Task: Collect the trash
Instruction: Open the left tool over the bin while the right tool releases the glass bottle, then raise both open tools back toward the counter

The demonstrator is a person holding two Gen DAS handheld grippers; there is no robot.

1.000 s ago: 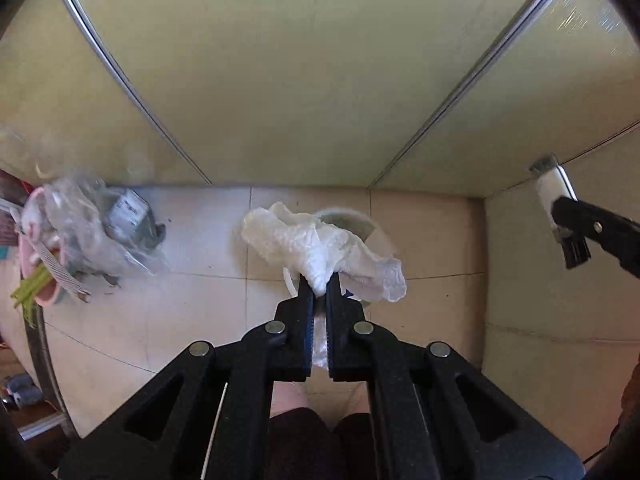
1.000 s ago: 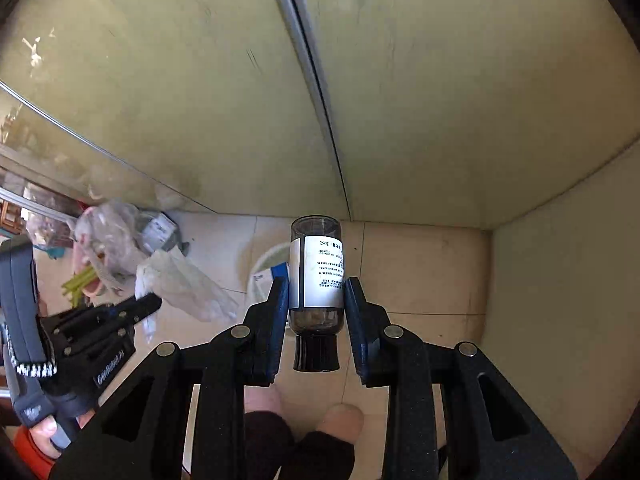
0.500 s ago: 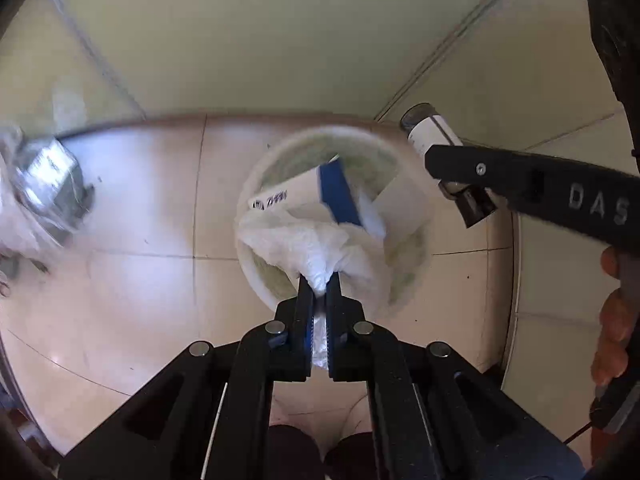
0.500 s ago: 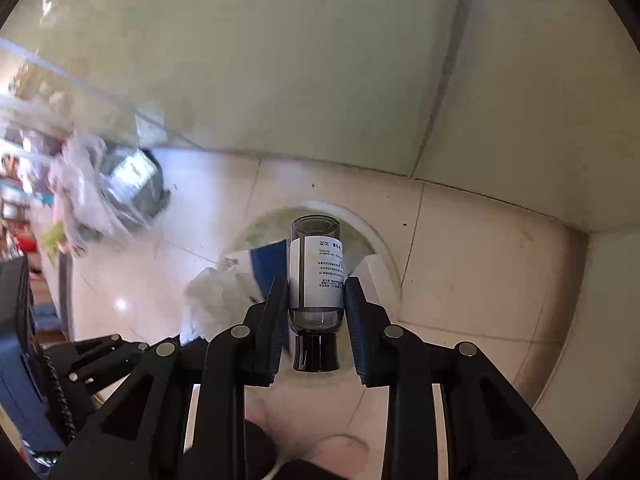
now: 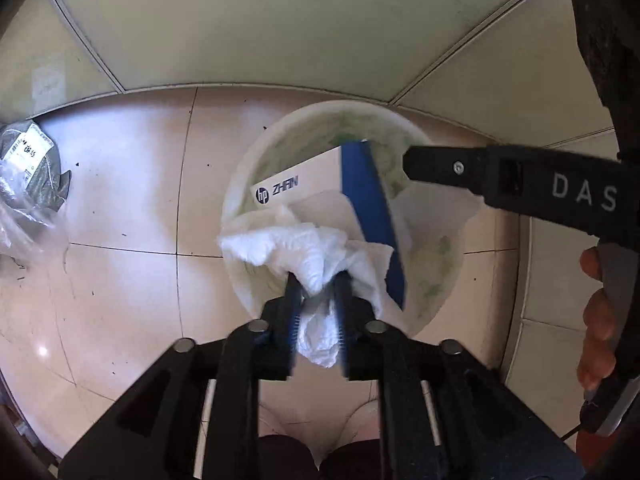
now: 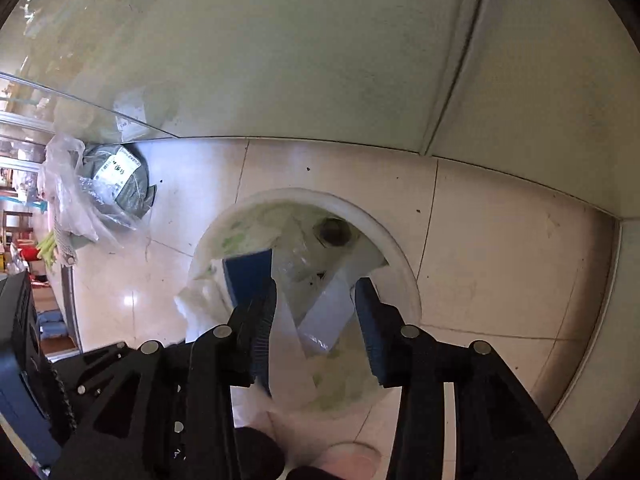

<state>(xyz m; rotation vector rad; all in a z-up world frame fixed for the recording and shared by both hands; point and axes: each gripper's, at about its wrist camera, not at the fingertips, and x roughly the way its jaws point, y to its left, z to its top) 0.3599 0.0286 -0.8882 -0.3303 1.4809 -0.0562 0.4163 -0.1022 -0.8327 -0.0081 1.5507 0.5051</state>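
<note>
Trash fills a round white bin standing on pale floor tiles near the corner of two greenish walls. Inside, a white carton printed with an HP logo and a broad blue end band leans on a slant across the opening, and the liner around it is smeared with green. A crumpled white paper towel, soft and deeply creased, hangs over the near rim; the left gripper sits directly above that rim with its fingers parted on either side of the wad, which runs between them, and whether they press on it cannot be told. From the right wrist view, a small dark bottle lies down in the bin among clear plastic wrap and a white strip, its round end facing up. The right gripper hovers over the bin with its jaws spread wide and nothing between them. In the left wrist view that same tool reaches in from the right, lettered "DAS", with the person's fingers wrapped on its handle. Well apart to the left, a grey parcel with a white label lies on the tiles beside clear plastic bags.
</note>
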